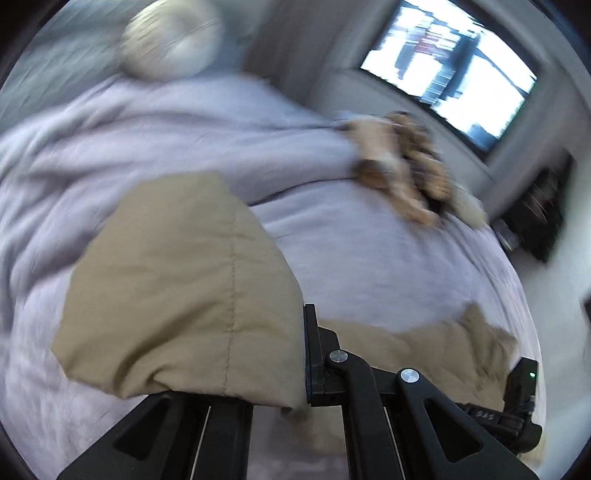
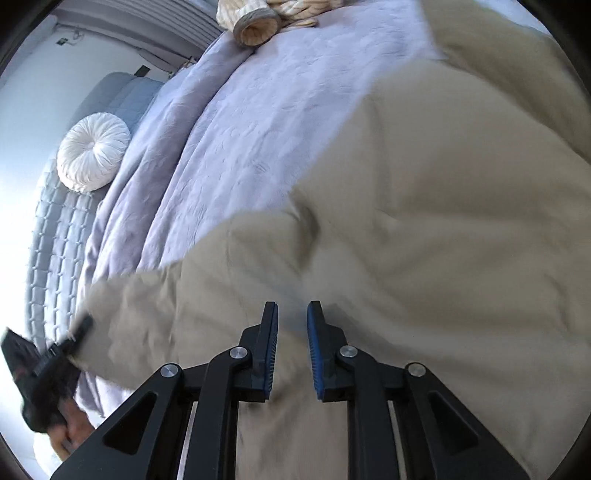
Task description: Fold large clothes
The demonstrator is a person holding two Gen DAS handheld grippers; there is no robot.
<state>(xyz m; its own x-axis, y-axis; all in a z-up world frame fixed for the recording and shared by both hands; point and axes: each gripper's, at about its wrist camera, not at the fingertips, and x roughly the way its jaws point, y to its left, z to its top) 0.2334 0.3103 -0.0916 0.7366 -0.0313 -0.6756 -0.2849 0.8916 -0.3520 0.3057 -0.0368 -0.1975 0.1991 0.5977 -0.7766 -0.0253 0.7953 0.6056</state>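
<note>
The left gripper (image 1: 306, 354) is clamping a fold of the tan garment (image 1: 177, 288), its jaws pressed fully together with the cloth bunching over one finger and hiding it, so that only the other black finger (image 1: 314, 354) is showing beside the fabric. It is pointing down at a slant toward the bed, and the garment's stitched seam is running lengthwise down the lifted fold. In the right wrist view the same gripper (image 2: 79, 332) is showing at the lower left, blurred, gripping the end of a sleeve-like stretch of the garment (image 2: 406, 221), with a person's hand (image 2: 68, 430) wrapped around its handle just below. The right gripper (image 2: 291, 347) is angling down over the middle of the garment, its blue-padded fingers (image 2: 271, 354) standing a narrow gap apart; nothing is visibly caught between them and the cloth is lying underneath. The garment is spreading across the lilac bedspread (image 2: 229, 122), covering most of the near side of the bed. A round white cushion (image 2: 92, 153) is sitting against the grey quilted headboard (image 2: 55, 236), and a striped rolled garment (image 2: 258, 22) is lying at the far edge of the bedspread. In the left wrist view a blurred brown plush toy (image 1: 406, 166) is lying on the bed below a bright window (image 1: 450, 62).
</note>
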